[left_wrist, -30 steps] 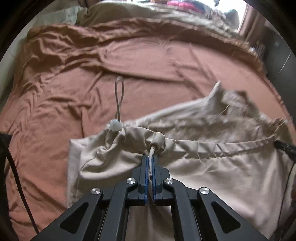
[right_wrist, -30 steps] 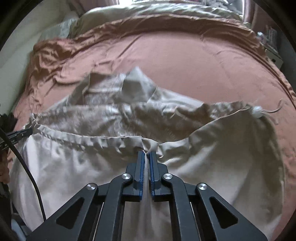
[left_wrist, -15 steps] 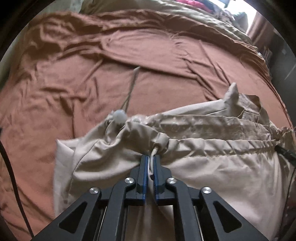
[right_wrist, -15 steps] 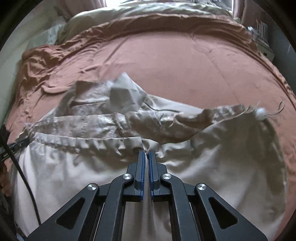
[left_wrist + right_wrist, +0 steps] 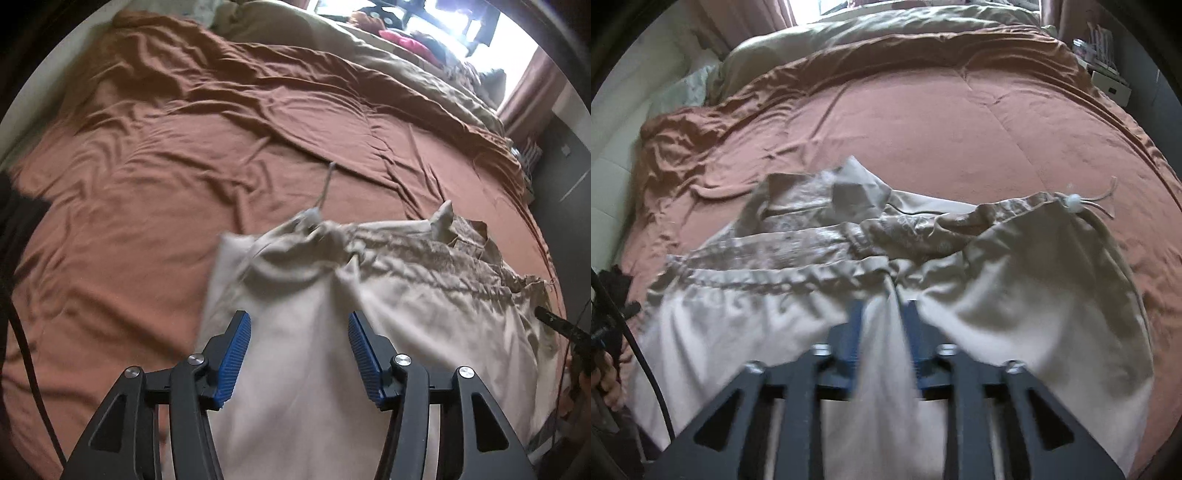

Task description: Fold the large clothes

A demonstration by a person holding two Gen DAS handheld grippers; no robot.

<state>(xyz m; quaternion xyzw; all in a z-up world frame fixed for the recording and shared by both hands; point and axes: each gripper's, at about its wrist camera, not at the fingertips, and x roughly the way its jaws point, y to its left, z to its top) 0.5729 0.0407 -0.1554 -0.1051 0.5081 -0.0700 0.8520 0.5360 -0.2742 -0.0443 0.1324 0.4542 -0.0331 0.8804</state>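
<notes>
Item: beige drawstring garment [image 5: 388, 314], lying on the rust-brown bed [image 5: 147, 184], gathered hem running crosswise ahead of both grippers. Left gripper [image 5: 299, 350] and right gripper [image 5: 884, 332] have just been opening, fingers releasing the cloth lying loose between them.

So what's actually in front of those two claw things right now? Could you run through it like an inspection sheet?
Surface: wrinkled rust-brown bedspread covering a bed.
Job's things: large beige drawstring garment spread on the bedspread, its gathered hem facing away and its patterned lining showing; white cord toggle at one corner.
Clutter: nothing seen on the bedspread beyond the garment.
Grippers: left gripper open, blue pads clear of the cloth; right gripper blurred, jaws parted with a fold of cloth between them; both have just been opening.
Cables: black cable at the left edge.
Surroundings: olive duvet at the far end, bright window beyond.
</notes>
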